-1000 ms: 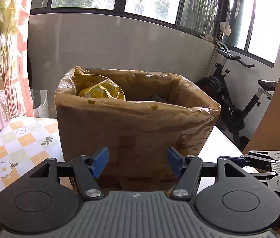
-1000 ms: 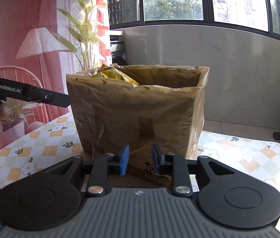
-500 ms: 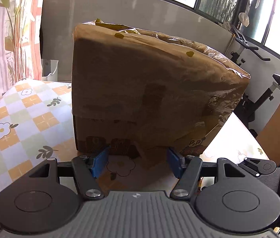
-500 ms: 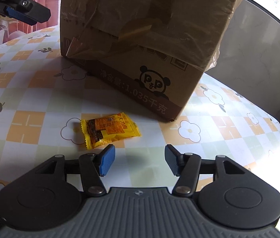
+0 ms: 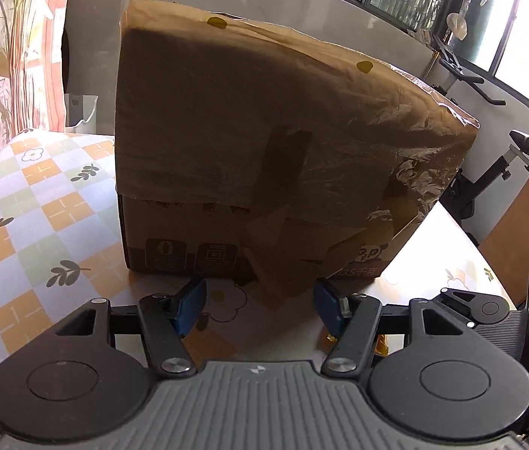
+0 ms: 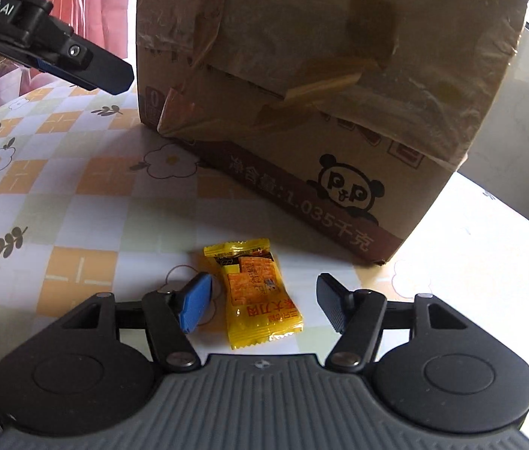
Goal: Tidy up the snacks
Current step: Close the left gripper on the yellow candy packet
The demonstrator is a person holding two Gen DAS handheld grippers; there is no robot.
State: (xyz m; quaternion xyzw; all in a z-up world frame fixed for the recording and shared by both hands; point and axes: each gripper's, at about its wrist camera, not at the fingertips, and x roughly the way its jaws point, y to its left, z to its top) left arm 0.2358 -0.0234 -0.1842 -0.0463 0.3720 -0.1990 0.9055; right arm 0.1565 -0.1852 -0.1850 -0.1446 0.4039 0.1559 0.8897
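Over on the left of the cardboard box (image 6: pixel 324 105), the left hand-held gripper (image 5: pixel 260 305) hovered low over the flowered surface (image 5: pixel 32 202), right in front of the box's near wall. Its jaws stood about half open and there was nothing between them, just bare tablecloth and a loose flap of tape.

Moving right along the front of the box, the yellow snack packet (image 6: pixel 259 292) lay flat on the surface, just clear of the box's printed bottom edge and below the panda logo. And there was the right hand-held gripper (image 6: pixel 262 302) straddling it! Its jaws had just been opening; the blue pad sat just beside the packet's left edge and the dark pad stood apart on the right. The packet was framed, not pinched.

So the step in hand looked like the pickup of that single packet, the box its likely home. The next move called for a short drop, then a close across the packet's narrow width. A thin, slippery wrapper like that could slide out if the pads caught only an edge.
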